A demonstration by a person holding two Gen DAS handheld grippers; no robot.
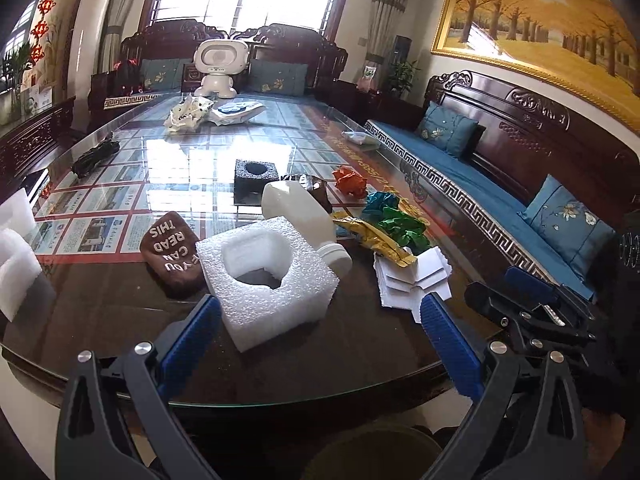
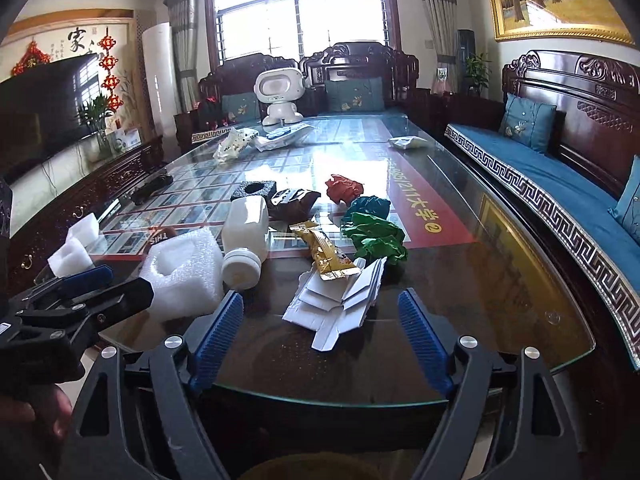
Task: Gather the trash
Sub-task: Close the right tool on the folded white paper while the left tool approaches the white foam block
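Both the left gripper (image 1: pixel 320 320) and the right gripper (image 2: pixel 322 316) are held spread, gripping nothing. Trash is clustered around the bottle (image 1: pixel 298 210): one foam block (image 1: pixel 268 276) before it, one flattened carton (image 2: pixel 336 308), one gold wrapper (image 2: pixel 324 254), three crumpled papers. If nudged, the bottle could be rolled off the glass table (image 2: pixel 500 300).

This is the living room of a home: carved dark-wood sofa benches with blue seat cushions (image 2: pixel 532 160) and embroidered blue pillows (image 1: pixel 446 128) ring a long glass-topped dark-wood worktop (image 2: pixel 500 280). A gold-framed painting of autumn trees (image 1: pixel 540 36) hangs on the wall, red knotted Chinese ornaments (image 2: pixel 109 74) hang beside a black flat television (image 2: pixel 44 112), and curtains frame a tall barred window (image 2: pixel 298 20).
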